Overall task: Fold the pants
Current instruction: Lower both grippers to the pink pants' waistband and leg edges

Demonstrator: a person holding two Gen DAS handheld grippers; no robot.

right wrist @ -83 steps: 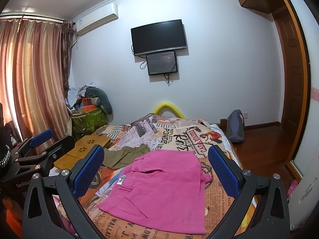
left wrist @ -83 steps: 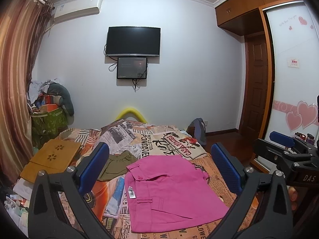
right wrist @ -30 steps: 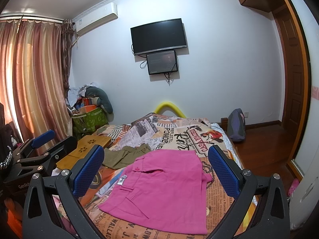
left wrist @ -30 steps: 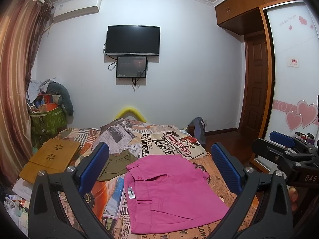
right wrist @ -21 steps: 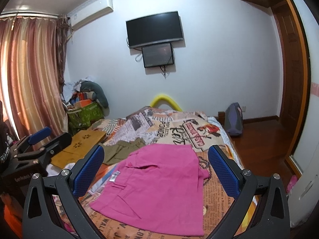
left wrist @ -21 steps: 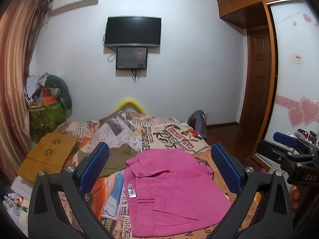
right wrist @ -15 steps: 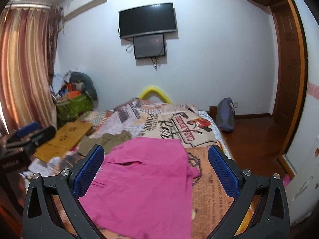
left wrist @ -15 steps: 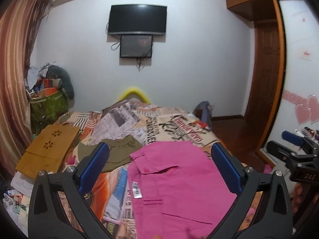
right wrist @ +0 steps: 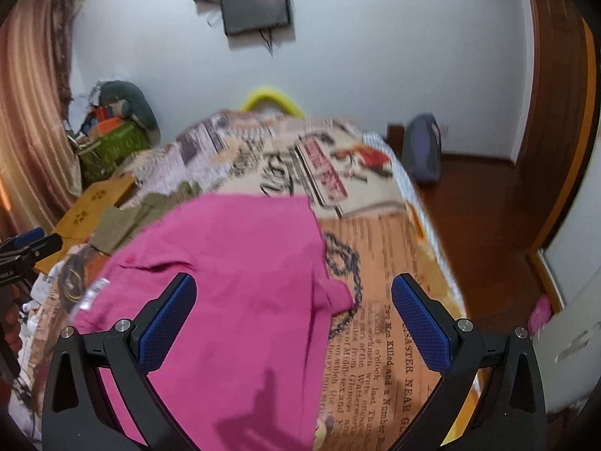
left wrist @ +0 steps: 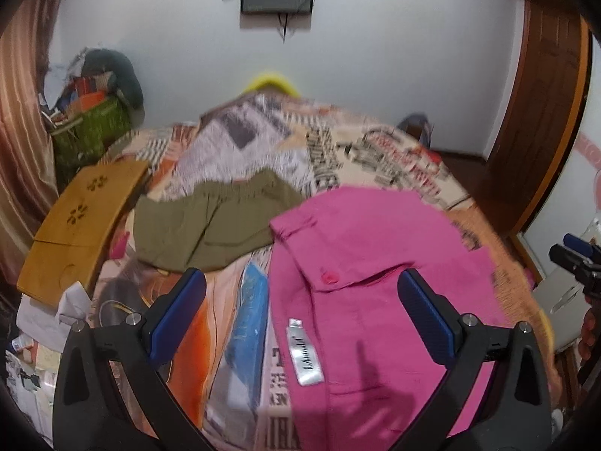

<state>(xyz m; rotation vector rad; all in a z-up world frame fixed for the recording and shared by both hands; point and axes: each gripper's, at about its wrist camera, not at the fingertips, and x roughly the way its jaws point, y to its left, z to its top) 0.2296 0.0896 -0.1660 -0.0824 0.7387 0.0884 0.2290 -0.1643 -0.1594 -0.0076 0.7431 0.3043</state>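
Pink pants [left wrist: 379, 274] lie flat on the bed, waistband to the left with a silver label [left wrist: 305, 357] and a pink button. They also show in the right wrist view [right wrist: 240, 285]. My left gripper [left wrist: 300, 312] is open and empty, above the waistband side. My right gripper [right wrist: 289, 315] is open and empty, above the pants' right edge. Each gripper shows at the edge of the other's view: the right one [left wrist: 574, 259], the left one [right wrist: 22, 251].
Olive shorts [left wrist: 214, 221] lie to the pants' left. A wooden lap tray [left wrist: 82, 221] sits at the bed's left edge. The bed [right wrist: 398, 323] has a newspaper-print cover. A backpack [right wrist: 422, 154] stands on the wood floor to the right. A green basket [left wrist: 90, 131] stands at far left.
Both grippers have moved forward and tilted down over the bed, so the pink pants now fill much more of both views. Both stay open and empty.
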